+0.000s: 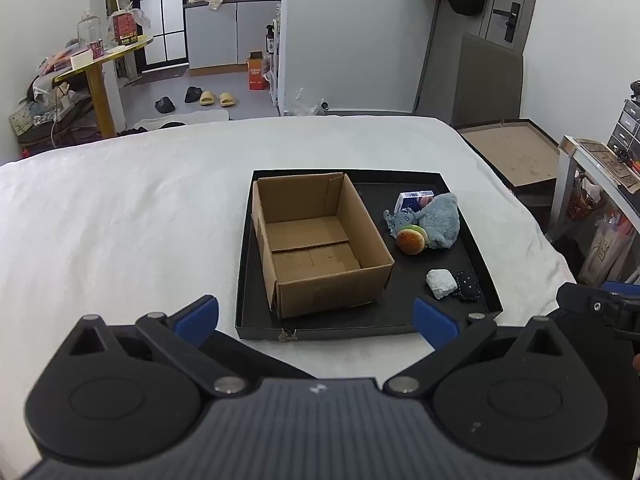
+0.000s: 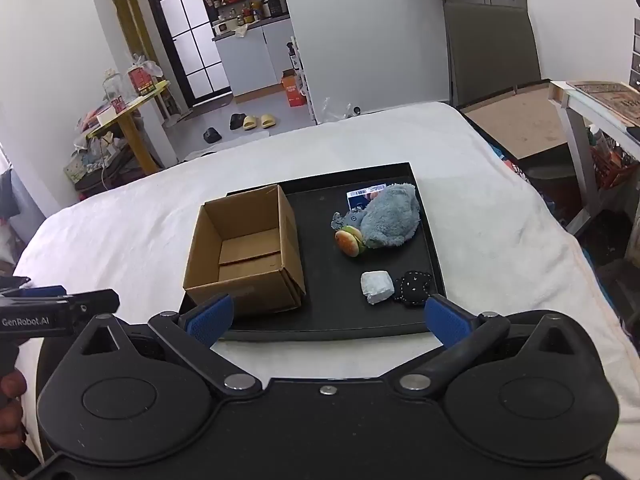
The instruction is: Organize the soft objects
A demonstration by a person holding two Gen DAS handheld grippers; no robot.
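We hold the left gripper (image 1: 316, 316) and the right gripper (image 2: 328, 316) low in their frames, jaws spread wide and empty, angled down at the black tray (image 1: 360, 324), likely to survey before reaching. The cardboard box (image 1: 320, 240) sits mid-frame, open and empty, presumably to take the soft things. Right of it lie the blue plush (image 1: 436, 220), burger toy (image 1: 410, 240) and dark pouch (image 1: 466, 286).

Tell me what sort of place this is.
Most likely a small flat's bedroom: a white-covered bed fills the foreground, slippers lie on the floor beyond, and a kitchen counter with appliances shows through the doorway.
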